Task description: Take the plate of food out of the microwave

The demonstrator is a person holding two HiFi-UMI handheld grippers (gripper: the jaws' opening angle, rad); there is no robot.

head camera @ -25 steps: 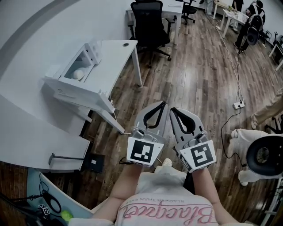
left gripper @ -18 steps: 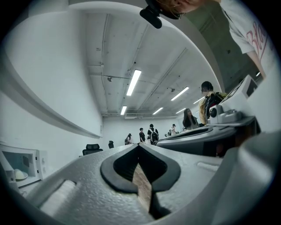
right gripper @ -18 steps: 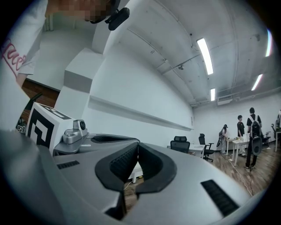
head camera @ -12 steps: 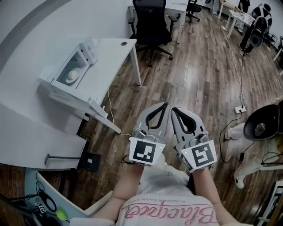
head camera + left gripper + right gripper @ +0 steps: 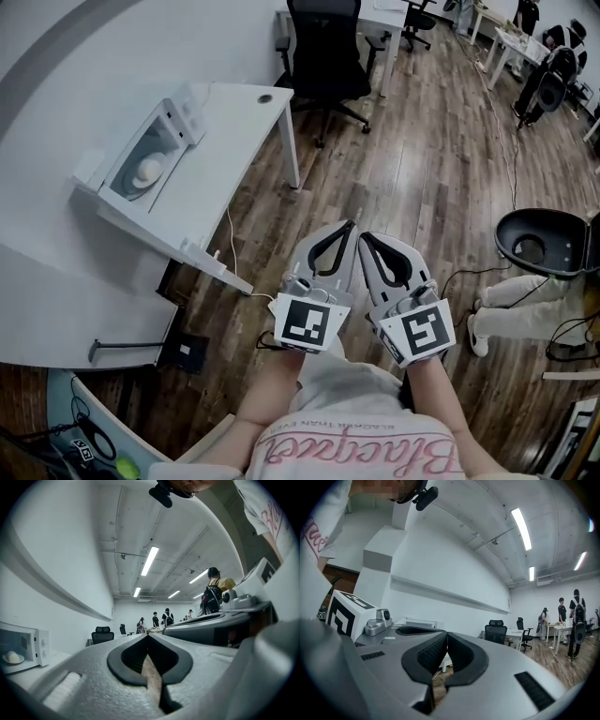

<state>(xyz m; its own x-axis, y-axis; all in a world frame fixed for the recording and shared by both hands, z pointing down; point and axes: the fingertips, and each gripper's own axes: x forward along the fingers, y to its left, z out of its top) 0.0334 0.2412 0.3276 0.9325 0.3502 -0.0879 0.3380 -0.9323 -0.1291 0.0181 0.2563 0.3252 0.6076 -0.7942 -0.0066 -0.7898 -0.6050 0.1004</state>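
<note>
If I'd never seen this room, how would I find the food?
Look for the white desk against the wall, next to the black chair. A white microwave sits at the desk's end away from the chair. The food is the pale round lump inside it, soft-looking where everything around it is boxy.

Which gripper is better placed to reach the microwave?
Left, slightly. The left gripper and right gripper sit side by side, both shut and empty, but the microwave with the plate of food lies off to the left.

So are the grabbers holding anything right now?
Nothing. The left gripper and right gripper are both shut and empty; the food sits inside the microwave.
</note>
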